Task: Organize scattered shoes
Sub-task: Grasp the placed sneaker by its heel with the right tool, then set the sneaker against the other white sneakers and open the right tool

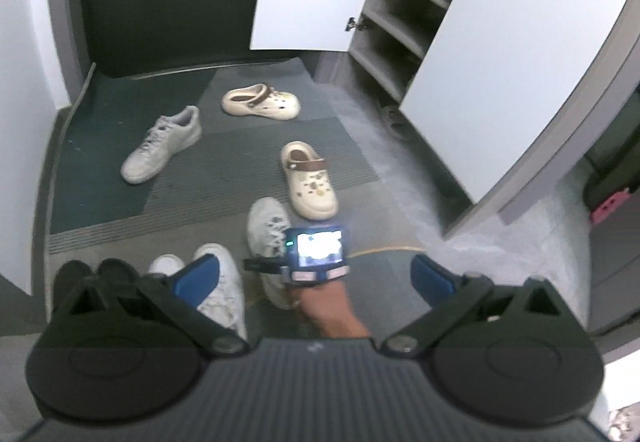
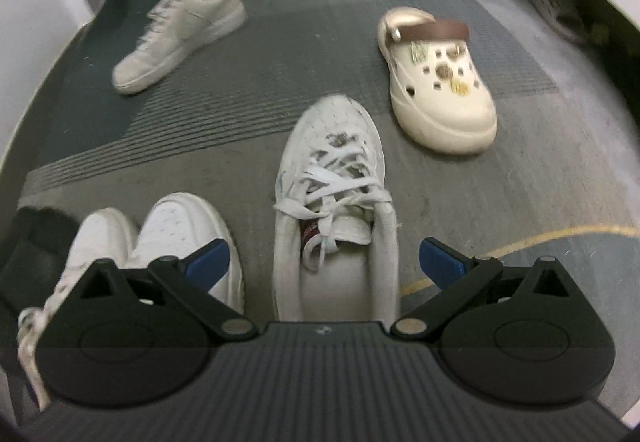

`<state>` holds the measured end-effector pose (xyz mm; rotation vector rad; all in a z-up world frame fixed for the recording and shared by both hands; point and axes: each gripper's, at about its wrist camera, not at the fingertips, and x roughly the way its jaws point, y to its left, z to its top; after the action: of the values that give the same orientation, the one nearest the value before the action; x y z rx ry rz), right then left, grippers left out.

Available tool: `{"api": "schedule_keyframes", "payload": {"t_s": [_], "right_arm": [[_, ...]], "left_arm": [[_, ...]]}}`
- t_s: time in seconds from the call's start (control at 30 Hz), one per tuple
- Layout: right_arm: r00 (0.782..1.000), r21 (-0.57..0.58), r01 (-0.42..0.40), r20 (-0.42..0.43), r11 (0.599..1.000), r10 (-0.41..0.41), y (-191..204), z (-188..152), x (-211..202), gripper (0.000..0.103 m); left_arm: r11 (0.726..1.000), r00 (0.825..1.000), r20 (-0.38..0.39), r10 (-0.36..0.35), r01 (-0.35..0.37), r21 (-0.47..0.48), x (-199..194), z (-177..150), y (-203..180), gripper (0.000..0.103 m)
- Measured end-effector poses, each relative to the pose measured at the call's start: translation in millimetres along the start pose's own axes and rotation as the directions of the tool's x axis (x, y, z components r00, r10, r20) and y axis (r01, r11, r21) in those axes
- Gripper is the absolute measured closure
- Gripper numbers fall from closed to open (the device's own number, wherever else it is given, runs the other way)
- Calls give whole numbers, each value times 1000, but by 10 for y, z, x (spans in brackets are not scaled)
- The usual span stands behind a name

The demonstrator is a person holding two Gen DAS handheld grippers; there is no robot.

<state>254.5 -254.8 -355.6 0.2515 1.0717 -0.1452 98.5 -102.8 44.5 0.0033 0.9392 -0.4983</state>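
Grey shoe cabinet (image 1: 400,2) shows only from the left wrist.

Left gripper (image 1: 316,276): showing black body, ribbed grey base, blue fingers (image 1: 200,274).
Right gripper (image 2: 324,258): showing matching black and blue.
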Motion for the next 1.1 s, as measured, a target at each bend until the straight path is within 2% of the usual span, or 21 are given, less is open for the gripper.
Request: {"api": "schedule_keyframes", "payload": {"t_s": [0.07,0.13,0.23,0.33,0.43,0.53,0.7,0.87,1.1], "right_arm": [[999,11,33,-10,999,-33,-11,-5,132,0],[999,26,42,-17,999,-41,-36,2,241,6],[999,16,29,-33,999,-28,-49,10,351,14],[999,-13,30,-28,999,-30,-23,-5,402,16],[1000,-6,23,-18,1000,-24,-34,-23,361,24],[1000,-10,1,-16,1000,-1,-52,-105,302,28],[999,-12,-40,-18,999,40,-66,-276,175,29],[997,-31,-69,-41,997,68,31,-576,-14,31],[996,-53,-41,-79,998,37,93,-865,-169,31]], "left_arm": [[1000,999,20,29,-29,-8,24,41,38,0],[999,999,30,45,-45,-14,51,75,61,0],[999,999,6,40,-40,-20,149,103,93,0],[999,999,-19,42,-42,-22,253,96,68,0],[999,999,-24,33,-33,-8,264,102,23,0],[1000,1000,-15,17,-17,19,230,75,-69,0],[999,1000,0,7,-7,52,193,24,-199,0],[999,1000,11,9,-10,46,166,16,-231,0],[997,998,35,46,-48,58,169,-28,-306,0]]}}
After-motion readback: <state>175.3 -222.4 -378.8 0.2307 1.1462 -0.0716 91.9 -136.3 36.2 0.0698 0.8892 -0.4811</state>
